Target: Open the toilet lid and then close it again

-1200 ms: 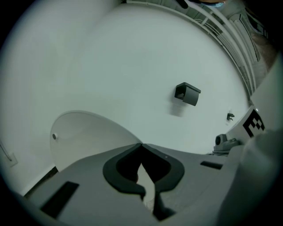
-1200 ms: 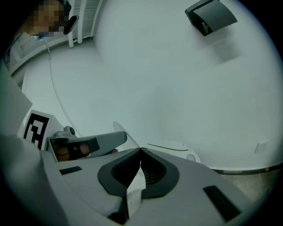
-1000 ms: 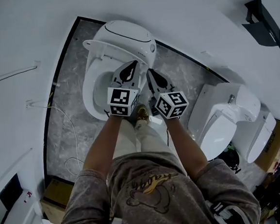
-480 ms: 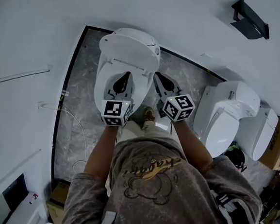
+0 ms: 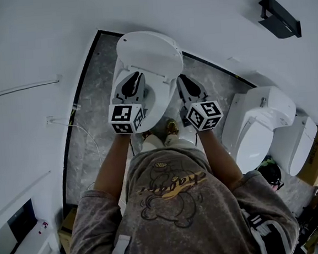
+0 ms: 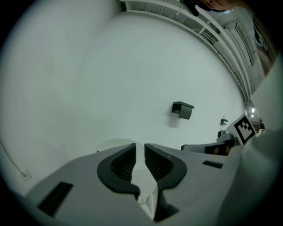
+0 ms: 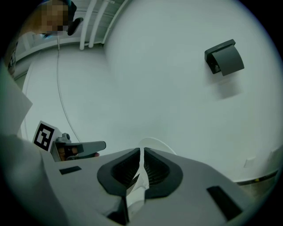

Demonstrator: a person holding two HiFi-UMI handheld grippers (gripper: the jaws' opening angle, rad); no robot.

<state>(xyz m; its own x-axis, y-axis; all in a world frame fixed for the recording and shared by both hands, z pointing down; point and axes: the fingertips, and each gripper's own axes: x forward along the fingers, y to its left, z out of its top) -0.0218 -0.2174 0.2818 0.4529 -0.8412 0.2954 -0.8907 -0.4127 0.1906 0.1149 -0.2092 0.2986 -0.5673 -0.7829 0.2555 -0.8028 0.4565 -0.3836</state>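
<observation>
The white toilet lid (image 5: pixel 147 55) stands raised toward the wall above the seat (image 5: pixel 161 100). My left gripper (image 5: pixel 134 77) hovers in front of the lid's inner face. Its jaws have just been opening to a narrow slit, with nothing pinched between them. In the left gripper view, the left gripper (image 6: pixel 140 152) points at the wall, and the lid's top edge (image 6: pixel 112 145) shows just beyond it. My right gripper (image 5: pixel 182 80) sits at the lid's right edge, shut. In the right gripper view, the right gripper (image 7: pixel 142 154) has the lid's rim (image 7: pixel 157 143) just past it; only a white sliver shows in its slit.
Two more white toilets (image 5: pixel 258 126) (image 5: pixel 301 144) stand at the right. A black paper holder (image 5: pixel 279 13) hangs on the wall. A thin cable (image 5: pixel 85 138) trails over the grey floor at the left. The person's shoes (image 5: pixel 170 129) stand at the bowl's front.
The lid has swung up from half raised to near the wall. Both grippers have risen with it, the left one moving toward the lid's left side.
</observation>
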